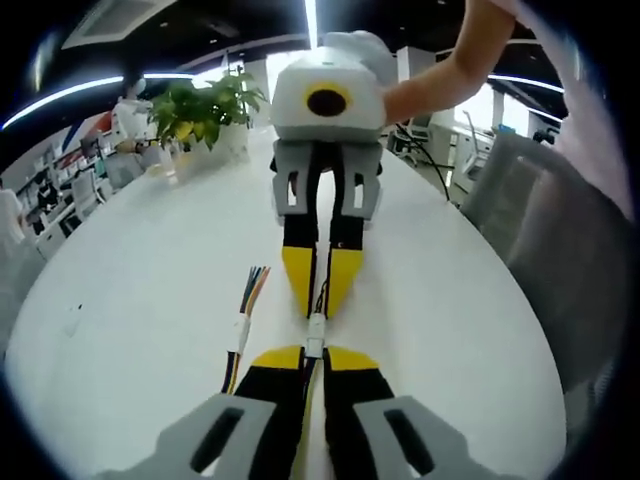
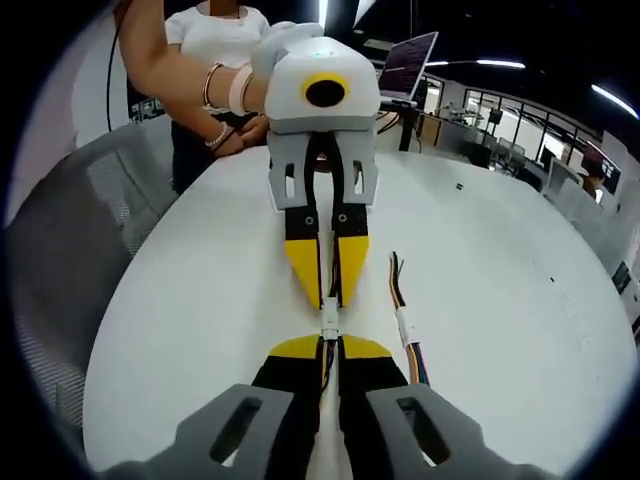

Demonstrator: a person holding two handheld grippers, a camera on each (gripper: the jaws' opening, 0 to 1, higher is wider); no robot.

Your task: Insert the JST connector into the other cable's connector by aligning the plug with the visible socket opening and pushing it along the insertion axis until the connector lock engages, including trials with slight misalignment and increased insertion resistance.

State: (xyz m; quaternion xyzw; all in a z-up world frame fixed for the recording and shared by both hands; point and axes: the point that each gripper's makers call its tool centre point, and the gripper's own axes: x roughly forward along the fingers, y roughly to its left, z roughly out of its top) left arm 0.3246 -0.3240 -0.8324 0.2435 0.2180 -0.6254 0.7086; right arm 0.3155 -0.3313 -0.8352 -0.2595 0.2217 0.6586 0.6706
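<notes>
Two yellow-tipped grippers meet nose to nose over a glossy white table (image 1: 130, 300), the left gripper (image 1: 314, 352) and right gripper (image 2: 331, 342) each clamped on a wired white JST connector (image 1: 315, 335). One loose multicoloured cable (image 1: 243, 325) lies beside them.

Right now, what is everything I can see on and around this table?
White connectors: two, white, nose to nose between the two grippers' tips; I cannot tell if they are locked.
Spare cable: one, multicoloured wires with a white band, lying on the table beside the grippers.
Table: one, white, rounded.
Potted plant: one, green, at the table's far end.
Laptop: one, open, beyond the table in the right gripper view.
Chair: one, grey mesh, at the table's edge.
Left gripper: black and yellow jaws, shut on its cable.
Right gripper: the same, shut on its cable.
Person's hand: holds the left gripper's white body.
</notes>
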